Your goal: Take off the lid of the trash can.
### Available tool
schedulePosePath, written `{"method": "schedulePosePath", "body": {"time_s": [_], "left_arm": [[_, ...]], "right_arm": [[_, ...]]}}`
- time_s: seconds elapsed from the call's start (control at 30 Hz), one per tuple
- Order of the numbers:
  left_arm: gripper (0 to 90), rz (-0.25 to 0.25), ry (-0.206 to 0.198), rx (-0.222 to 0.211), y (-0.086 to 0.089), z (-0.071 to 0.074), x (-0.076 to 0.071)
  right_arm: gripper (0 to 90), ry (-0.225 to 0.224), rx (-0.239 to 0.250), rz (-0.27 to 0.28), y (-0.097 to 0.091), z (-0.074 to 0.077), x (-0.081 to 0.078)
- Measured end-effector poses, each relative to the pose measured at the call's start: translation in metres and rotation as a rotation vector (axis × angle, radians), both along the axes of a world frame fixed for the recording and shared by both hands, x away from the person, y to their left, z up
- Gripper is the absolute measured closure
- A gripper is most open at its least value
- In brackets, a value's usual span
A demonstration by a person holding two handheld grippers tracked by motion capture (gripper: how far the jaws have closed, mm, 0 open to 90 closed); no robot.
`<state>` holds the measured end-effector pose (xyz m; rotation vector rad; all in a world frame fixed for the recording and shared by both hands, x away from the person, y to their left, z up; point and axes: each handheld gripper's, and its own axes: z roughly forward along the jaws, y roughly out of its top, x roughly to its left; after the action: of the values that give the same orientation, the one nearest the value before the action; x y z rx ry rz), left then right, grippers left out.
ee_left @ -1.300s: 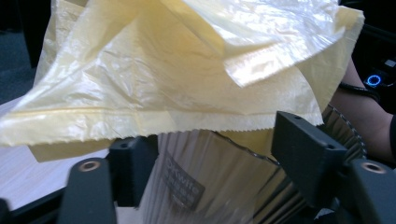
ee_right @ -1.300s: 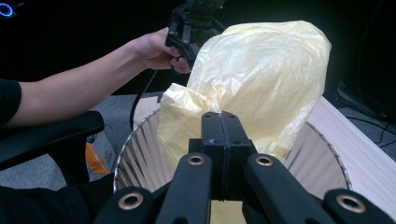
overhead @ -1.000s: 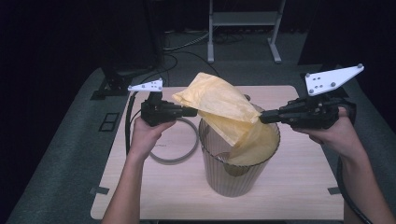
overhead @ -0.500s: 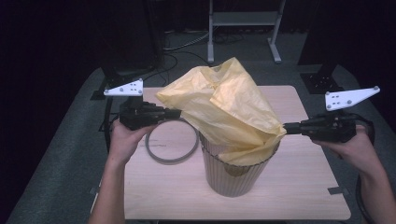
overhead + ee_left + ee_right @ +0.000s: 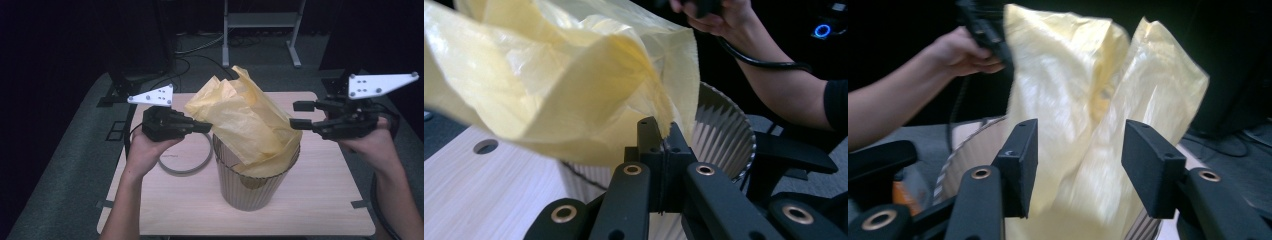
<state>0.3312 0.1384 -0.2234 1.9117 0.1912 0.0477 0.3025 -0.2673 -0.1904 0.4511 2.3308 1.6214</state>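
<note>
A yellow plastic bag billows out of a ribbed bin in the middle of the wooden table. My left gripper is shut on the bag's left edge. In the left gripper view the closed jaws pinch the film above the bin's rim. My right gripper hovers at the bag's right side. Its jaws have just been opening and stand apart. In the right gripper view the bag hangs just beyond the open jaws, and neither pad presses on it.
A grey ring lies on the table left of the bin, under my left hand. Behind the table are a metal rack's legs, floor cables and a black stand. Something orange lies in the bin.
The right gripper's jaws have opened and let go of the bag, and that hand has risen. The bag, stretched wide half a second ago, has slackened and bunched. The left gripper shifted slightly right.
</note>
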Motion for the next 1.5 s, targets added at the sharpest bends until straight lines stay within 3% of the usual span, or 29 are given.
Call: {"method": "schedulePosePath", "body": {"time_s": [0.3,0.37,0.5,0.53,0.67,0.9,1.13,1.33,1.5], "left_arm": [[89.7,-0.013,0.004,-0.001,-0.001,0.001,-0.001],[89.7,-0.016,0.005,-0.003,-0.001,0.001,0.000],[89.7,-0.030,0.019,-0.032,0.001,-0.001,0.001],[89.7,-0.040,0.023,-0.043,0.002,-0.001,0.002],[89.7,-0.055,0.036,-0.083,0.008,-0.004,0.004],[89.8,-0.044,0.035,-0.090,0.029,-0.007,0.002],[89.7,0.011,0.027,-0.073,0.052,-0.007,-0.002],[89.7,0.054,0.031,-0.056,0.068,-0.011,-0.004],[89.7,0.096,0.051,-0.039,0.086,-0.025,-0.010]], "right_arm": [[51.4,-0.001,-0.064,-0.082,0.043,0.008,0.043],[58.6,0.016,-0.068,-0.098,0.047,0.006,0.051],[90.0,0.058,-0.072,-0.112,0.048,0.001,0.061],[90.0,0.066,-0.058,-0.108,0.047,0.001,0.061],[90.0,0.095,0.013,-0.042,0.030,-0.001,0.057],[90.0,0.057,0.104,0.036,-0.020,-0.006,0.028],[90.0,0.042,0.162,0.017,-0.069,-0.015,0.003],[90.0,0.059,0.168,-0.021,-0.095,-0.034,-0.008],[90.0,0.085,0.175,-0.035,-0.108,-0.055,-0.015]]}}
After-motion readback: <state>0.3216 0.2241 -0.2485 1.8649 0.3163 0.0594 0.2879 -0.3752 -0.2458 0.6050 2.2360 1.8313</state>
